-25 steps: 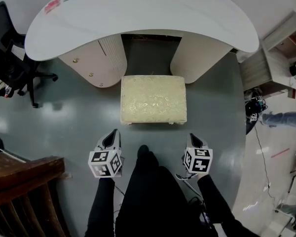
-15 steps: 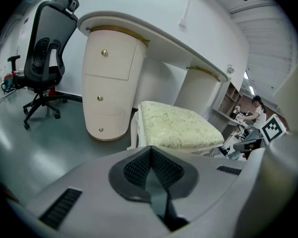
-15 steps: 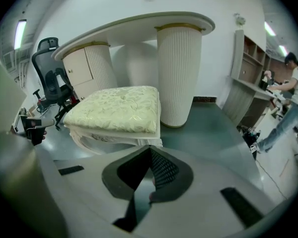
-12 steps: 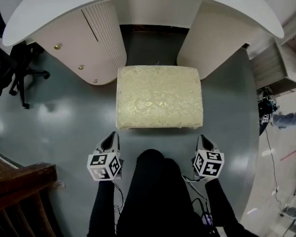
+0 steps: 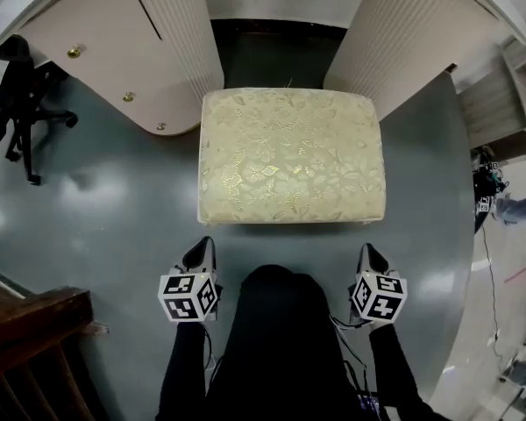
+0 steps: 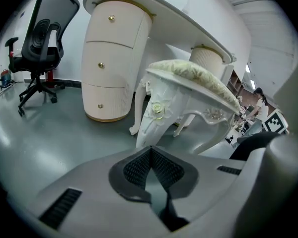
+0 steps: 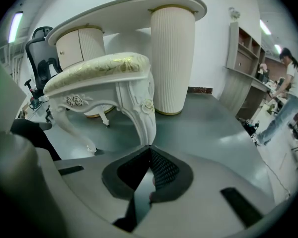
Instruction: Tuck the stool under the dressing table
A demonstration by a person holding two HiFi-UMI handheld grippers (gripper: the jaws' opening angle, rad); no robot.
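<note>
- Cream stool (image 5: 289, 154) stood before the table's (image 5: 88, 68) knee gap, far edge at the opening, not tucked under.
- I held left gripper (image 5: 201, 247) and right gripper (image 5: 369, 253) beyond it from the table, jaws together, empty.

stool (image 5: 289, 156) x1 | dressing table (image 5: 96, 33) x1 w/ 2 pedestals (image 5: 408, 33), 3 drawer knobs (image 5: 73, 52) | grippers x2: left gripper (image 5: 201, 249), right gripper (image 5: 369, 253) | office chair (image 5: 17, 95) x1 | wood furniture (image 5: 26, 340) x1 | bystander (image 7: 289, 95) x1
</note>
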